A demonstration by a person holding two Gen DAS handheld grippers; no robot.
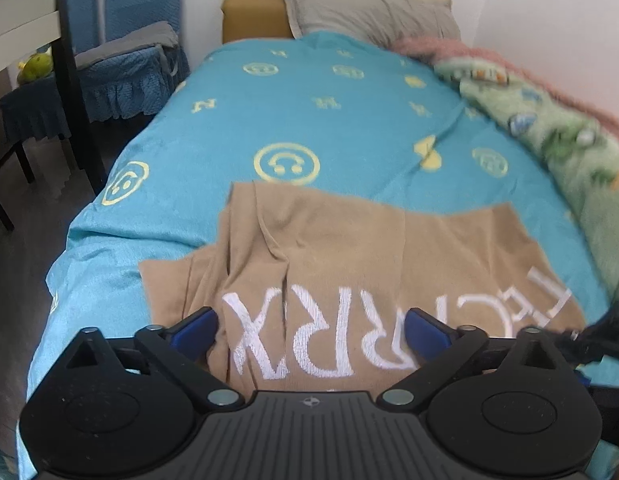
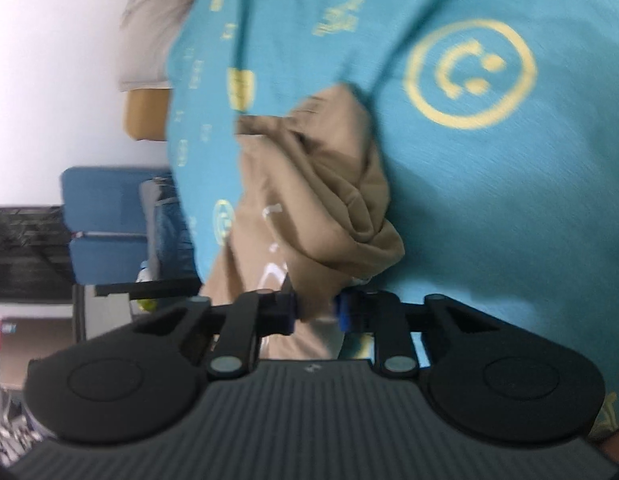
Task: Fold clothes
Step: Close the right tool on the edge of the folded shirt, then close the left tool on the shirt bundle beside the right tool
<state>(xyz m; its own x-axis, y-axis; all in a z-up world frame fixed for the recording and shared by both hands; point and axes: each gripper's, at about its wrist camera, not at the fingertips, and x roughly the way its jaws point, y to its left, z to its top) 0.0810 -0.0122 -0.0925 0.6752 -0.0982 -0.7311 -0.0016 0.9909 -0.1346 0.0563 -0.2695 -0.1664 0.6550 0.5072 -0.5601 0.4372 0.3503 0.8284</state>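
A tan shirt with large white letters lies spread on the blue bedspread, partly rumpled on its left side. My left gripper hovers just over the shirt's near edge, open wide, the cloth under the gap and not pinched by its blue pads. The right wrist view is rolled sideways and blurred. In it my right gripper is shut on a bunched corner of the tan shirt, and the cloth rises in folds from between the jaws. The right gripper's black tip shows at the left view's right edge.
A bed with a grey pillow at its head stands against a white wall. A green and pink blanket lies along its right side. Left of the bed stand a blue-covered chair and a dark table leg.
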